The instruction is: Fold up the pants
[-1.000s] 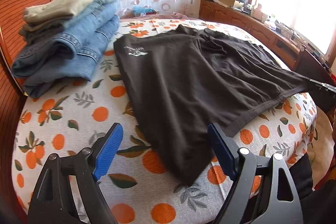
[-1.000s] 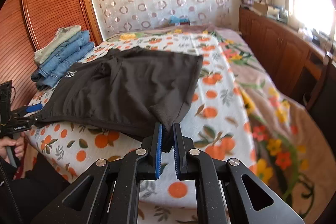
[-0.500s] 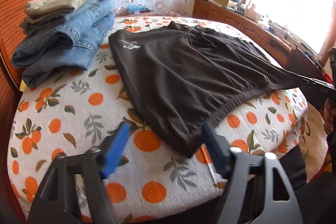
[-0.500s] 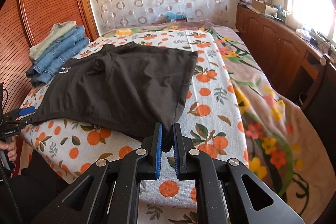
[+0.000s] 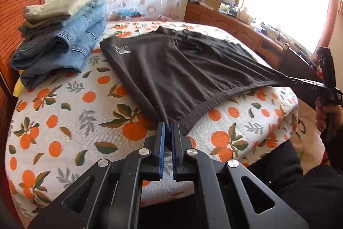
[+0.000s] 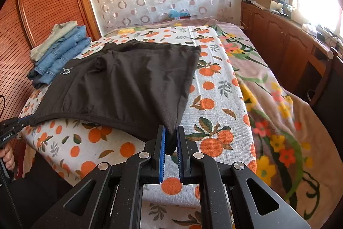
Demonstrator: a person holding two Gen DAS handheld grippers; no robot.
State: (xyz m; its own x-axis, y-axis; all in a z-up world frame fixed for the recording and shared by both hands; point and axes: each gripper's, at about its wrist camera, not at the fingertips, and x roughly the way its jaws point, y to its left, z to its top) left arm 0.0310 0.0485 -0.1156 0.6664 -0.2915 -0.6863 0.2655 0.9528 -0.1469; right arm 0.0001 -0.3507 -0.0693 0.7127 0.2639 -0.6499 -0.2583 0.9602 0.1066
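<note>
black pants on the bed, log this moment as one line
item: black cotton pants flat on orange-print bedsheet | left tool: shut on waistband corner | right tool: shut on other corner | fold: not started

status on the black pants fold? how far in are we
Done: a stack of folded jeans sits at the bed's far left, and the black pants lie spread flat on the orange-print sheet. In hand: the left tool and right tool each pinch a near waistband corner. Left: every fold; no crease shows yet.
</note>
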